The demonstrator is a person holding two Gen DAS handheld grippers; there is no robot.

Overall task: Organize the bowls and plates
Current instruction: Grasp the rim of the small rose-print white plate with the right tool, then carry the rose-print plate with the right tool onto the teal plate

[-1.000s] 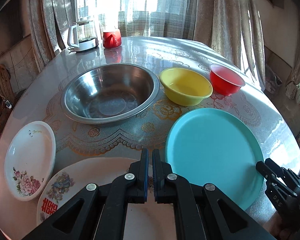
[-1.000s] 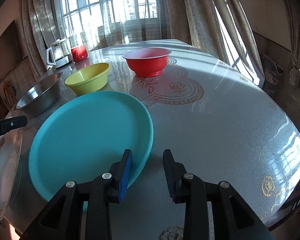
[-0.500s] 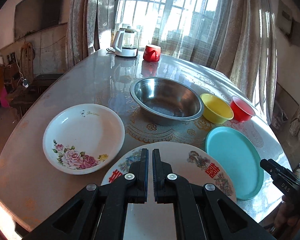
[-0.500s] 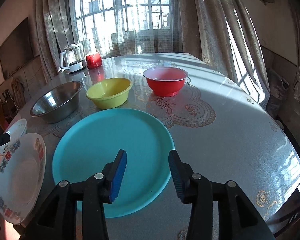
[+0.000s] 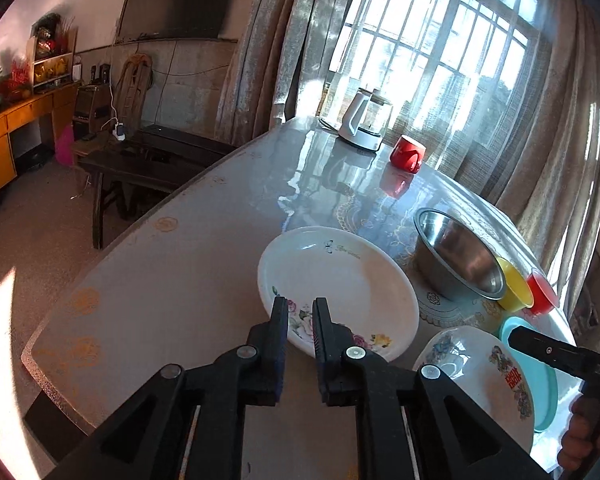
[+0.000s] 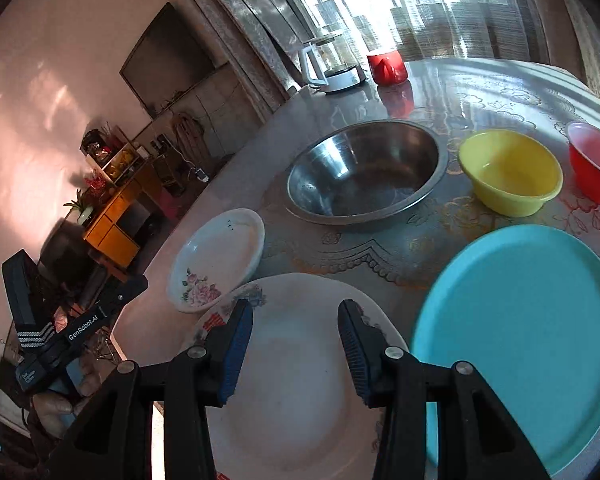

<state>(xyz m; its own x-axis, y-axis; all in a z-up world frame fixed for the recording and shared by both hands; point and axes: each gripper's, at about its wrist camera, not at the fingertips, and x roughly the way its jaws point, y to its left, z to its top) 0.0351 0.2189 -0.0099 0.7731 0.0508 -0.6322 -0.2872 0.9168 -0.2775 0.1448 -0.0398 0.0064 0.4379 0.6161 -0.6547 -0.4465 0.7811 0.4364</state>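
Inspecting the near edge of the desk (image 5: 188,264), I find my left hand-held gripper (image 5: 300,322) with its fingers slightly apart, a narrow gap between them, lined up on the near rim of the rose plate (image 5: 340,280). Whether the rim sits inside that gap I cannot tell. My right hand-held gripper (image 6: 295,350) stands wide apart over the patterned plate (image 6: 300,392), holding nothing.

Location of items: the rose plate lies at the left of the group, its right edge just beside, possibly overlapping, the patterned plate. The teal plate (image 6: 532,328) lies to the right of that one. Behind them stand the steel bowl (image 6: 364,168), the yellow bowl (image 6: 508,168) and the red bowl (image 6: 592,160), in a row from left to right.

Risks, in my judgement:
- The rose plate is glazed and shallow; a pinch on the rim alone could slip or let the plate swing down.
- Lifting it may drag it against the patterned plate, causing a chip or a shove.
- The patterned plate appears to reach the near desk edge; a nudge could send it over.

Orientation: all plates and bowls sit flat, openings upward. Being round, they have no long axis; the rose plate's flower print faces the near side.
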